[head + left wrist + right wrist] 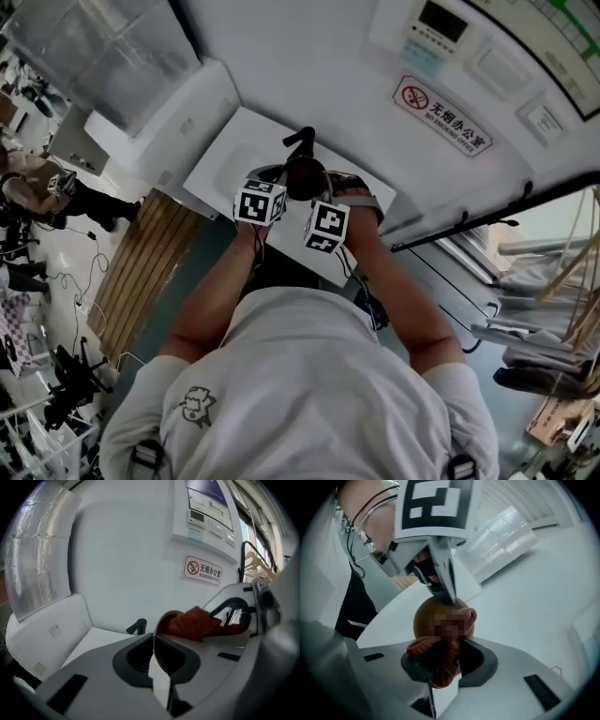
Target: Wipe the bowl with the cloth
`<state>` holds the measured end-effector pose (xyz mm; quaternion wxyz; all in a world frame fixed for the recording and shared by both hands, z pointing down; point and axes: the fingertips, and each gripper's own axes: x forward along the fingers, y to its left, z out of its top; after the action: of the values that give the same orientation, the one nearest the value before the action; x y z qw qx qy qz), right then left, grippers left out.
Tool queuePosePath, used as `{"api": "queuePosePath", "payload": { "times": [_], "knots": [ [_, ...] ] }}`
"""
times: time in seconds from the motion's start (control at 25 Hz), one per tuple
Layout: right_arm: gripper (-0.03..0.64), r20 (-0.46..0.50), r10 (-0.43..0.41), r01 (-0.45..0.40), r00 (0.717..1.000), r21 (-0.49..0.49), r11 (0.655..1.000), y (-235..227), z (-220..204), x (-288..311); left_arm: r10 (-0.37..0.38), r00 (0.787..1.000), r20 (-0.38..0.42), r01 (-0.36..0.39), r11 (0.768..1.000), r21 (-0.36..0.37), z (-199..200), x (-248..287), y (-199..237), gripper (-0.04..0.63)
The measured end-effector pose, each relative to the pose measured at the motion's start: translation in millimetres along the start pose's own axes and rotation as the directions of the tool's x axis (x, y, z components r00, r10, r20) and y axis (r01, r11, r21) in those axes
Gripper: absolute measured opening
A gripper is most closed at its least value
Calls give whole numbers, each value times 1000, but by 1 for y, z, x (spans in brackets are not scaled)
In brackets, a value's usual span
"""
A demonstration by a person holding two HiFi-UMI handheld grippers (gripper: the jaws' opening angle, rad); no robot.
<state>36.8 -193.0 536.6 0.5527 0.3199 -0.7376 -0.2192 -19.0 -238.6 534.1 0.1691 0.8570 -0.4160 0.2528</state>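
The left claw (158, 674) is pressed on the rim of the bowl (423, 618), over the white surface (225, 159). The right claw (440, 677) pinches the red cloth (440, 660), which touches the bowl.

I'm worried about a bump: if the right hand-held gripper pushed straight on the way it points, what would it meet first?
The brown bowl, just ahead of the red cloth in its jaws; the left hand-held gripper holds that bowl. Depth is hard to judge.

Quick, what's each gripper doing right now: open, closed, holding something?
Left gripper: shut on the rim of the bowl.
Right gripper: shut on the cloth.
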Motion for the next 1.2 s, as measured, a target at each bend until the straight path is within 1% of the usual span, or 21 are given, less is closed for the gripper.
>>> {"api": "queuePosePath", "payload": {
  "times": [0.16, 0.24, 0.44, 0.52, 0.64, 0.76, 0.88, 0.96, 1.04, 1.12, 1.2],
  "knots": [
    [92, 14, -64, 64, 998, -4, 998, -18, 9, 0, -48, 999, 4, 48, 999, -15, 2, -6, -17, 21],
    [92, 24, -64, 65, 998, -23, 998, -14, 16, 2, -67, 998, 15, 68, 998, -16, 7, -10, -26, 21],
    [92, 61, 15, -12, 998, -42, 999, 12, 36, 5, -55, 996, 72, 56, 998, -7, 23, -23, -20, 21],
    [91, 84, 52, -48, 995, -48, 998, 22, 45, 2, -44, 996, 84, 43, 999, 10, 24, -28, -17, 20],
    [89, 114, 105, -95, 988, -86, 992, 34, 56, -5, -10, 996, 92, 5, 998, 55, 26, -32, -9, 20],
    [89, 104, 122, -111, 987, -106, 988, 35, 56, -10, 25, 996, 90, -30, 998, 62, 25, -35, 4, 20],
    [89, 76, 106, -98, 991, -102, 990, 25, 47, -10, 43, 996, 84, -47, 998, 50, 23, -37, 11, 20],
    [89, 58, 79, -74, 995, -89, 993, 14, 41, -9, 43, 996, 77, -47, 997, 53, 22, -37, 10, 20],
    [89, 48, 30, -27, 998, -71, 997, -3, 38, -8, 26, 997, 77, -30, 998, 57, 22, -38, 4, 21],
    [89, 47, -23, 26, 999, -54, 998, -19, 39, -7, -8, 995, 96, 2, 998, 70, 25, -38, -6, 21],
    [91, 51, -38, 41, 998, -60, 997, -19, 42, -7, -28, 992, 119, 17, 996, 90, 29, -40, -14, 23]
  ]
}}
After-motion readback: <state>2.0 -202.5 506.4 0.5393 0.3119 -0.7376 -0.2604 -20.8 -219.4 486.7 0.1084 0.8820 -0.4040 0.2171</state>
